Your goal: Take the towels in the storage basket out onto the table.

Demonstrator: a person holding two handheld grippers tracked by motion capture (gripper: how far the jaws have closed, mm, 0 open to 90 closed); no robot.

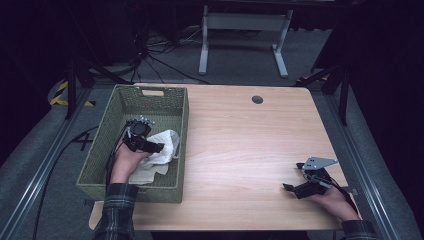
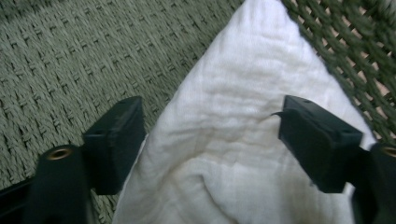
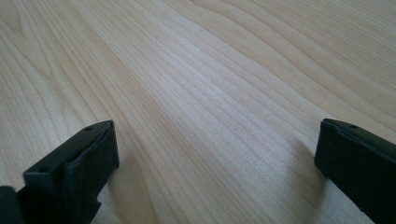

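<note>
A crumpled white cloth [image 1: 161, 148] lies in the right half of a green woven basket [image 1: 131, 192] at the left of the wooden table [image 1: 240, 135]. My left gripper [image 1: 156, 146] reaches down into the basket. In the left gripper view its jaws straddle a raised fold of the cloth [image 2: 224, 149] over the basket's woven floor [image 2: 70, 60]. My left gripper [image 2: 210, 109] is open, with its pads at the fold's sides. My right gripper [image 1: 292, 176] rests low at the table's near right. It [image 3: 217, 127] is open over bare wood [image 3: 210, 70].
A small round grommet [image 1: 257, 99] sits near the table's far edge. Beyond the table stands a white metal frame [image 1: 244, 22] on the grey floor, with cables [image 1: 150, 52] to its left. Dark rails run along both sides of the table.
</note>
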